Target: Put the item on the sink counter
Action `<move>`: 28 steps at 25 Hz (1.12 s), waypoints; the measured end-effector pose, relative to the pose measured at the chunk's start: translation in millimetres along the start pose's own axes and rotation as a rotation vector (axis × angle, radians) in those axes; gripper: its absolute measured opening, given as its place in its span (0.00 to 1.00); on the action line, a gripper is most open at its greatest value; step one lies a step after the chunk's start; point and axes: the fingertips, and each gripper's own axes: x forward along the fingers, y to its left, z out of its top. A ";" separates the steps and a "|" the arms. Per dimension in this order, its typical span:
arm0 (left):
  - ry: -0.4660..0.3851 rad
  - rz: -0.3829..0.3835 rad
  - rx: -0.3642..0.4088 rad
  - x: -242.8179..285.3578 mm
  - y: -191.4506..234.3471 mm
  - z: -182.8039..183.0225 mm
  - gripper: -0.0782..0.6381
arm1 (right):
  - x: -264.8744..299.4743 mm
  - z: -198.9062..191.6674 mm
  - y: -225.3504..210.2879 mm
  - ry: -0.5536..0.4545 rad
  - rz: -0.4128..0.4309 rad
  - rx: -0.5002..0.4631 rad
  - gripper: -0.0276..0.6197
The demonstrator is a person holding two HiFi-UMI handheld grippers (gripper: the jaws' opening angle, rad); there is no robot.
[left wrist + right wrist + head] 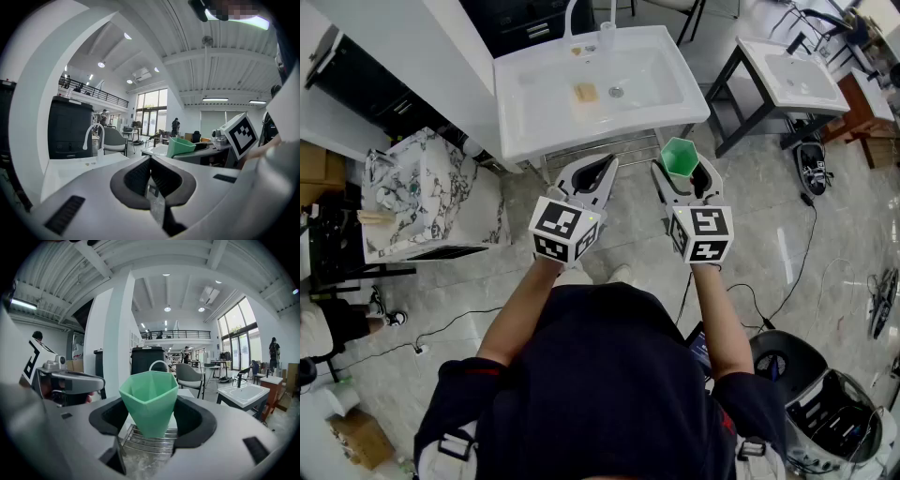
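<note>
A faceted green cup (679,157) hangs upright in the air, just in front of the white sink counter (511,112) and below its rim level. My right gripper (682,174) is shut on the cup, its jaws spread wide around the cup's body. In the right gripper view the cup (150,401) fills the gap of my right gripper (152,420). My left gripper (602,169) is beside it on the left, shut and holding nothing. In the left gripper view, the left gripper (150,164) has its pads pressed together, and the cup (180,146) shows to the right.
The basin holds a small tan block (586,92) near the drain; a faucet (572,19) and a clear glass (607,36) stand at its back. A metal rack (600,150) runs under the sink. A second sink (792,75) stands right, a marble-patterned cabinet (431,197) left.
</note>
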 end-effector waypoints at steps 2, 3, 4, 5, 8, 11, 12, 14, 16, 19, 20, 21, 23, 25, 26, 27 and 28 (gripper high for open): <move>0.002 -0.002 0.003 0.7 -2.1 -1.7 0.12 | -1.3 -1.6 -0.9 0.000 -0.001 0.000 0.54; 0.004 -0.003 0.003 1.2 -2.9 -2.4 0.13 | -1.8 -2.0 -1.3 -0.002 -0.001 0.005 0.54; 0.005 -0.004 0.002 1.8 -3.5 -2.8 0.12 | -2.1 -2.0 -1.8 -0.007 0.002 0.016 0.54; 0.006 -0.004 0.000 2.7 -3.9 -2.9 0.12 | -2.2 -1.6 -2.5 -0.012 0.006 0.032 0.54; 0.008 -0.004 -0.003 5.9 -6.1 -1.8 0.12 | -3.5 -1.1 -6.0 -0.020 0.016 0.064 0.54; 0.009 0.000 -0.002 9.2 -9.6 -1.8 0.13 | -5.9 -3.2 -10.0 -0.022 0.024 0.072 0.54; 0.009 0.002 -0.002 10.2 -11.3 -2.4 0.13 | -7.1 -4.2 -11.3 -0.022 0.028 0.074 0.54; 0.011 0.006 -0.004 12.9 -15.4 -4.3 0.12 | -9.8 -6.0 -14.2 -0.022 0.034 0.071 0.54; 0.016 0.010 -0.008 15.4 -19.7 -6.1 0.13 | -12.1 -7.1 -16.9 -0.022 0.041 0.068 0.54; 0.020 0.011 -0.006 15.4 -26.6 -7.9 0.13 | -15.3 -9.3 -19.8 -0.020 0.047 0.067 0.54; 0.022 0.011 -0.004 14.8 -28.2 -9.0 0.12 | -16.5 -10.1 -20.7 -0.020 0.048 0.068 0.54; 0.026 0.012 -0.002 14.3 -29.1 -10.2 0.12 | -17.6 -10.8 -21.5 -0.022 0.048 0.069 0.54; 0.032 0.015 0.000 14.0 -28.9 -11.5 0.13 | -19.3 -10.4 -23.4 -0.028 0.049 0.069 0.54; 0.032 0.017 0.003 14.3 -28.3 -10.9 0.13 | -20.2 -9.4 -25.6 -0.034 0.047 0.069 0.54; 0.031 0.016 0.006 14.5 -28.2 -10.6 0.12 | -20.5 -9.3 -26.5 -0.037 0.046 0.070 0.54; 0.031 0.015 0.008 15.1 -28.3 -10.3 0.12 | -20.6 -9.4 -27.4 -0.038 0.044 0.073 0.54; 0.031 0.014 0.010 16.0 -28.5 -9.9 0.12 | -20.5 -9.4 -28.2 -0.039 0.043 0.075 0.54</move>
